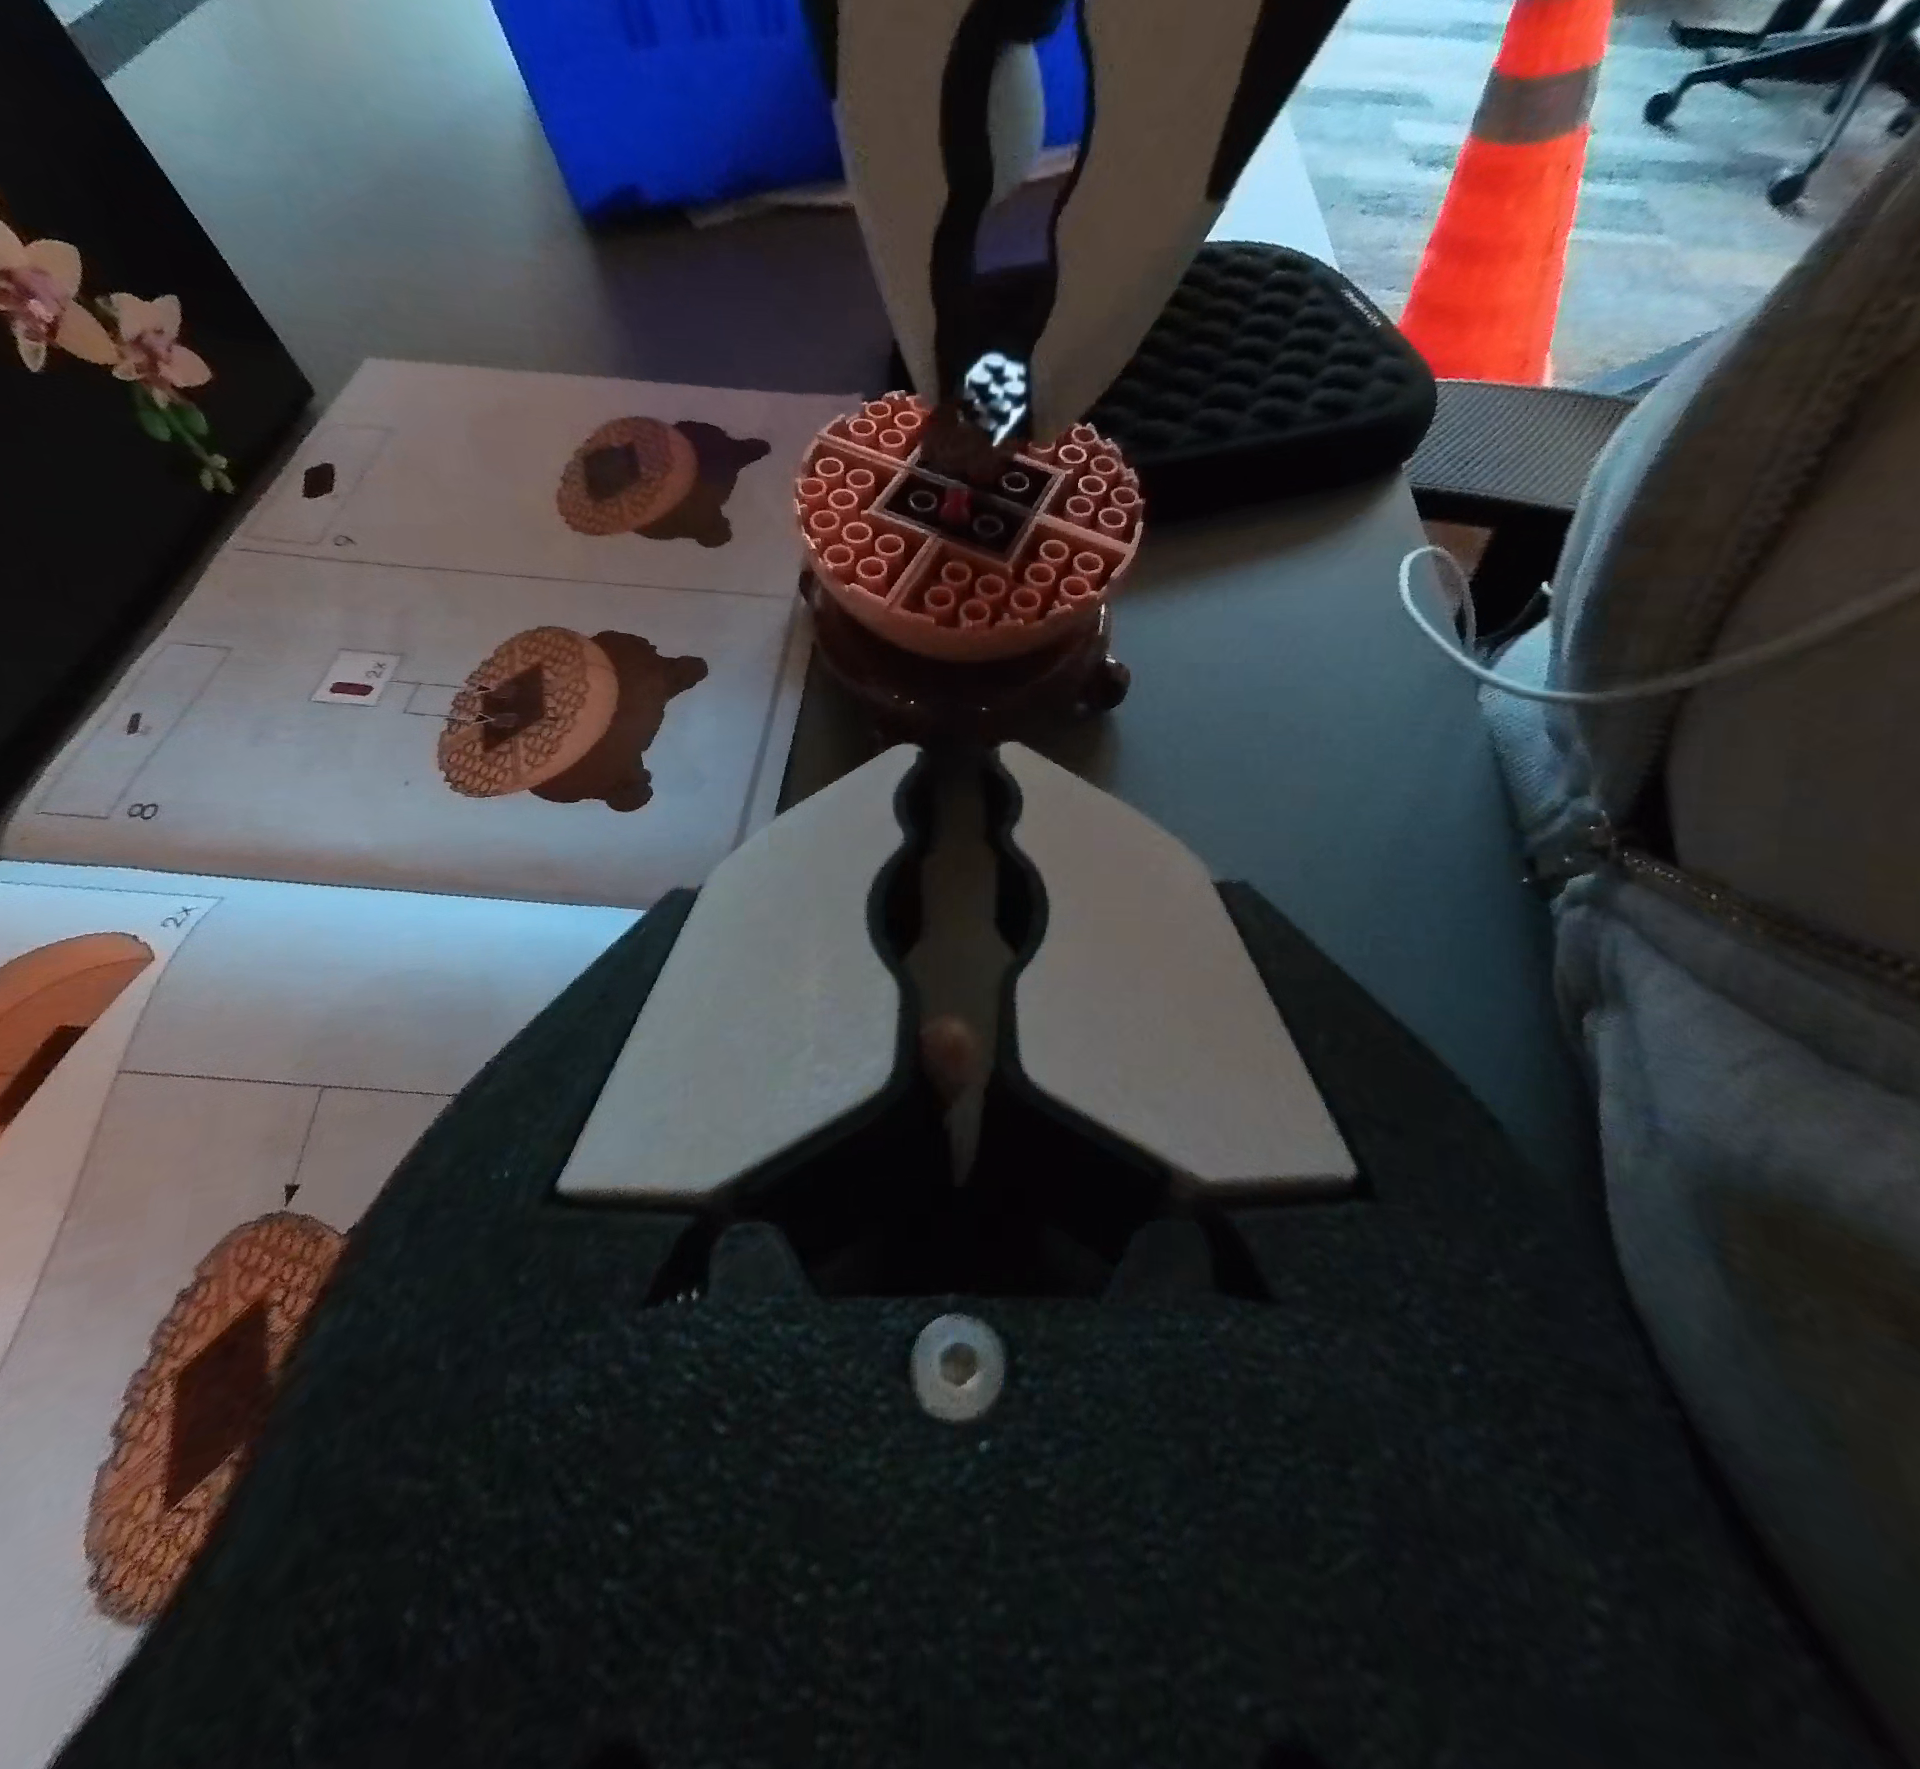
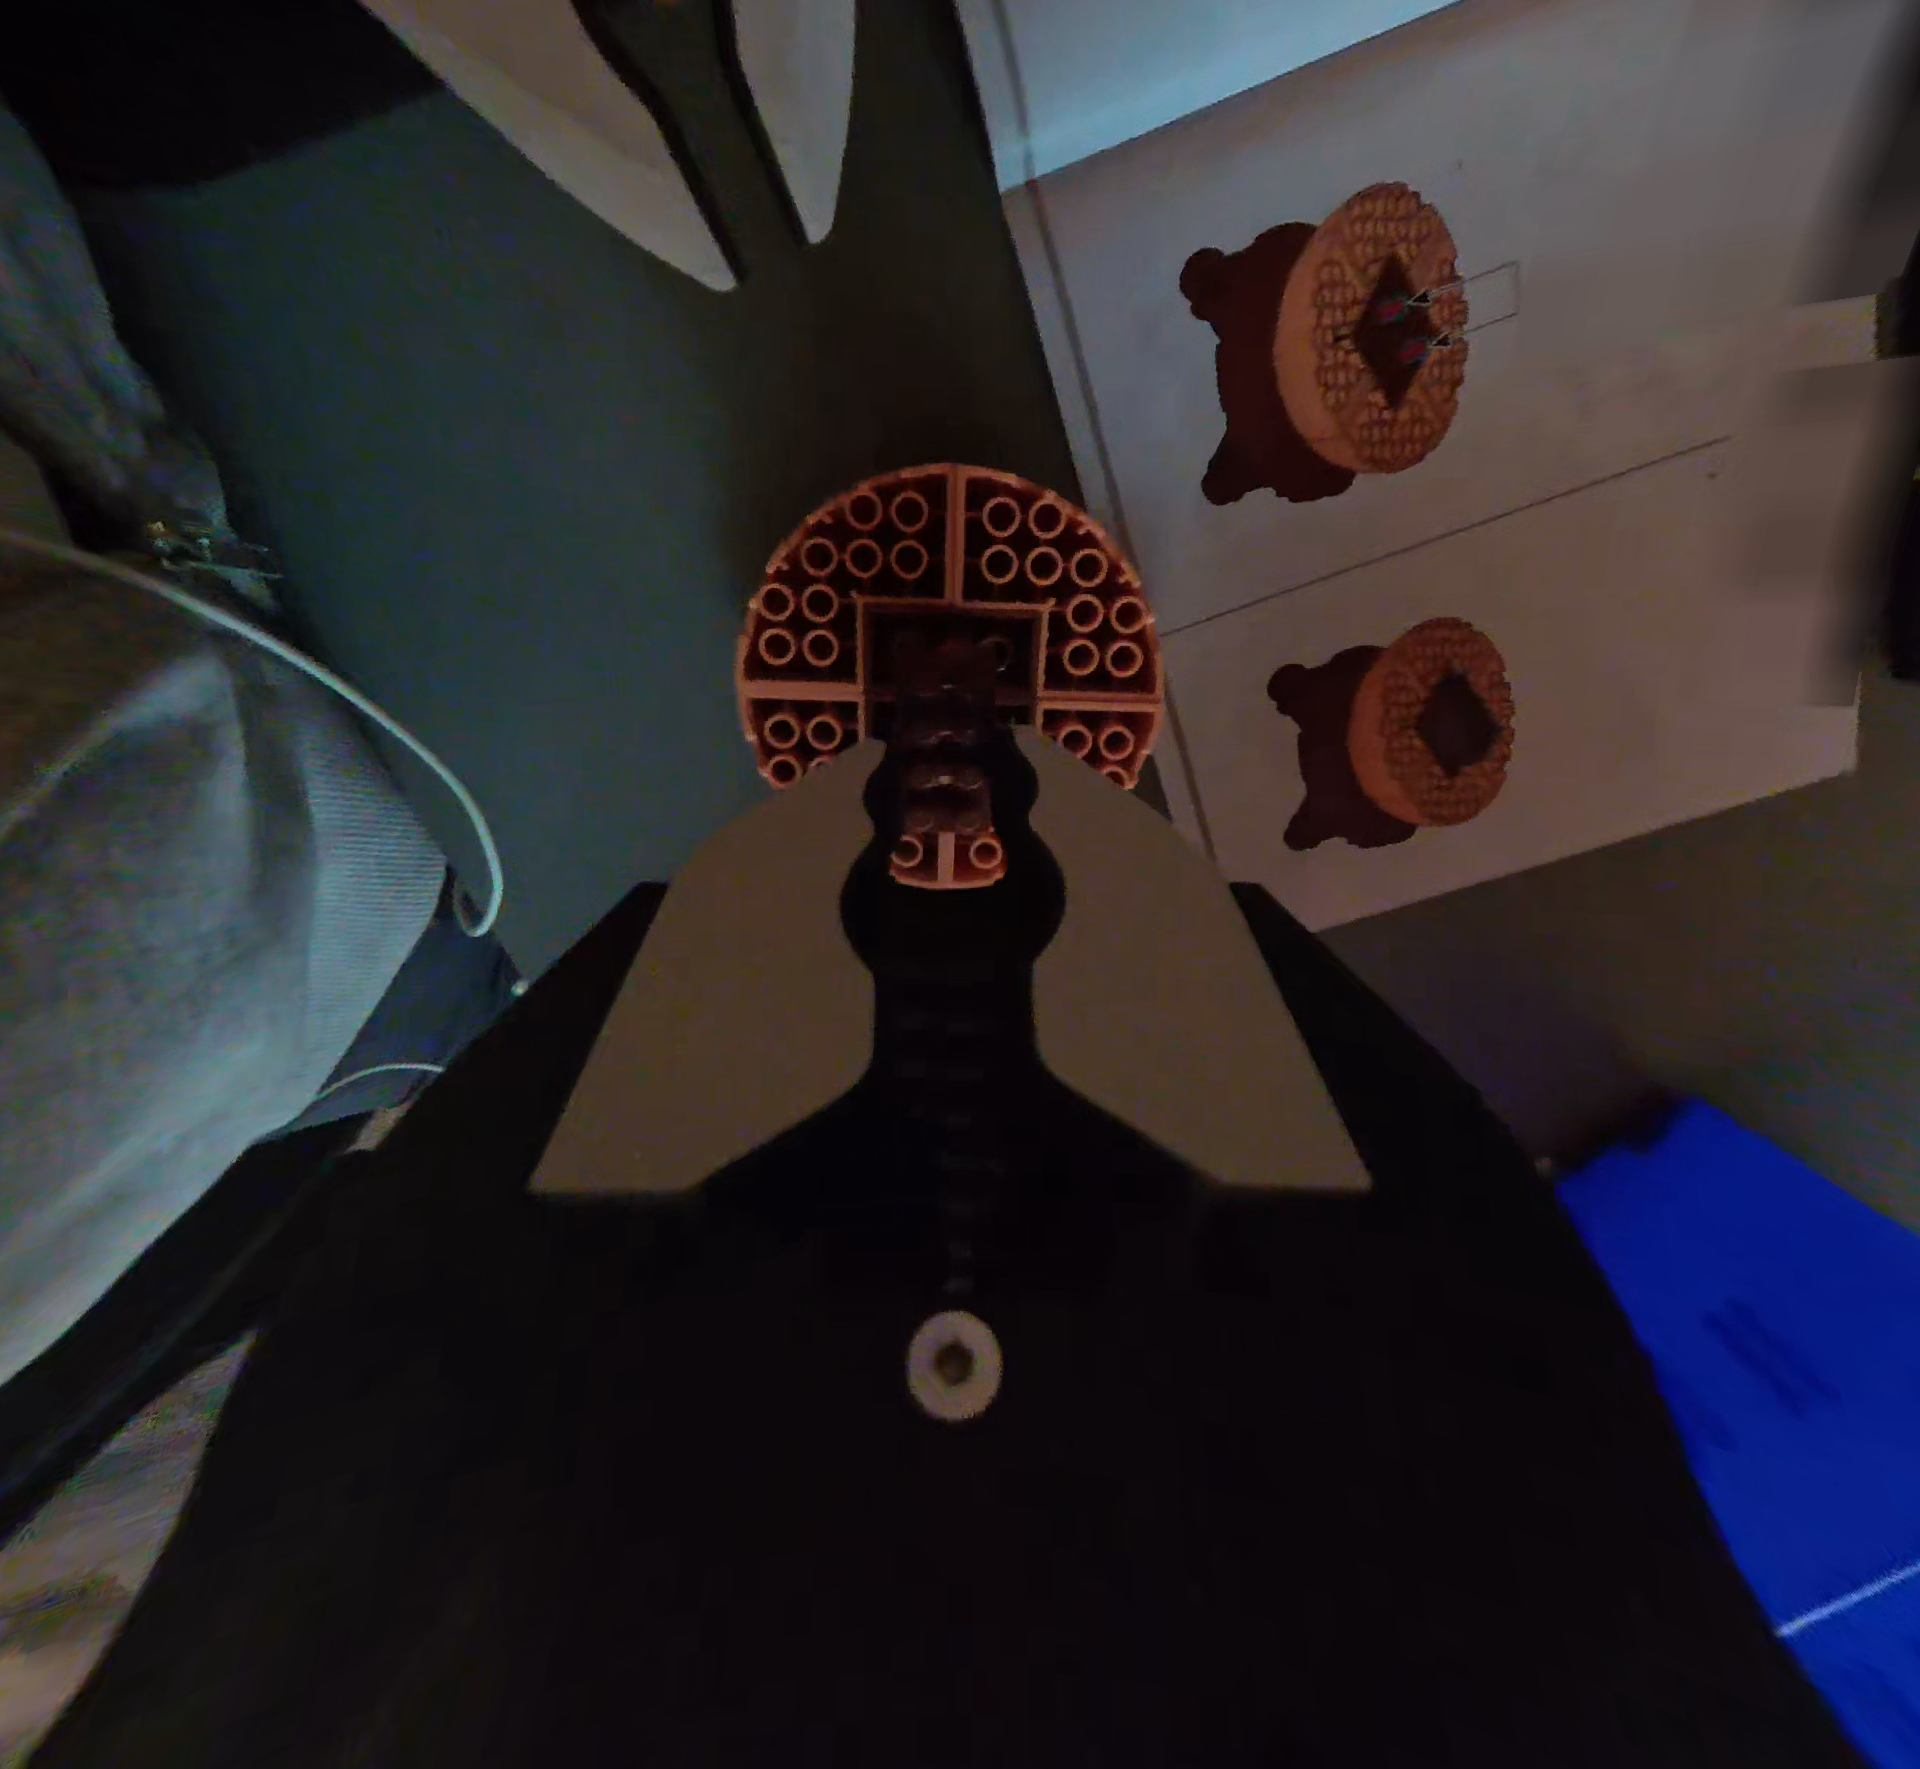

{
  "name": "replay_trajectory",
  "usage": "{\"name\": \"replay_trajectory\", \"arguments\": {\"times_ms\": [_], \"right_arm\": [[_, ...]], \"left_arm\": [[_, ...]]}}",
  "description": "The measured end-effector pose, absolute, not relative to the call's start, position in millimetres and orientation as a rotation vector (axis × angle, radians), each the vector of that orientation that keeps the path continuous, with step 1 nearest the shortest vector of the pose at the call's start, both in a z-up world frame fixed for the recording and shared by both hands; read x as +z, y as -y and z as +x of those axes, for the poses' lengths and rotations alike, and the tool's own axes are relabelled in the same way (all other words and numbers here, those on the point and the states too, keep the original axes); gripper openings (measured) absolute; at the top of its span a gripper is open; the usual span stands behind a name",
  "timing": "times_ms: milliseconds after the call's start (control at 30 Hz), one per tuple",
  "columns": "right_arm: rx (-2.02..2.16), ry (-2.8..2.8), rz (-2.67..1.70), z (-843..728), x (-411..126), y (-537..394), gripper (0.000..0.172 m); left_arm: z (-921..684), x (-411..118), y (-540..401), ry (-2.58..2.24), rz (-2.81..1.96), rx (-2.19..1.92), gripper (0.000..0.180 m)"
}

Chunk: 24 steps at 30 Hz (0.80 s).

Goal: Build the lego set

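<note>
My right hand-held gripper (image 2: 945, 748) pinches a dark brown brick piece (image 2: 940, 670) in the square recess of the round salmon studded disc (image 1: 862, 535). The disc stands on the table (image 1: 1299, 784). My left hand-held gripper (image 1: 958, 763) is nearly closed, just beside it.

The brick disc (image 1: 971, 540) stands at the edge of the grey surface (image 1: 1299, 784), with the right tool (image 1: 987, 415) coming down on its middle from above and the left tool (image 1: 961, 763) close in front. Left of the disc the open booklet (image 1: 416, 576) lies flat. Bare surface lies open to the right, as far as a person's grey sleeve (image 1: 1714, 784) and white cord (image 1: 1475, 639). Behind, a black mesh pad (image 1: 1268, 369) and blue bin (image 1: 644, 26) block the way.
</note>
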State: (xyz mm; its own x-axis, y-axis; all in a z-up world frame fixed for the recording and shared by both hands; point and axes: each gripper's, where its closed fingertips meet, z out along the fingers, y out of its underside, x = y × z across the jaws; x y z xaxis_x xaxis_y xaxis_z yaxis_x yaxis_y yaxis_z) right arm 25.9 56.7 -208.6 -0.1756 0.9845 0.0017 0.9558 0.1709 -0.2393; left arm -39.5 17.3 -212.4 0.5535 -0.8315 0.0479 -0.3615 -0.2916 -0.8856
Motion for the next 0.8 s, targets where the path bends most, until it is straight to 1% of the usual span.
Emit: {"name": "replay_trajectory", "arguments": {"times_ms": [167,800], "right_arm": [[0.268,2.232,-1.979,26.0,-210.5,-57.4,0.015],[0.184,2.306,-1.988,23.5,-212.2,-54.9,0.015]], "left_arm": [[-41.8,-211.4,-19.4,-0.931,-1.883,-0.675,0.009],[-42.6,-209.8,-19.9,-0.92,-1.876,-0.679,0.011]]}}
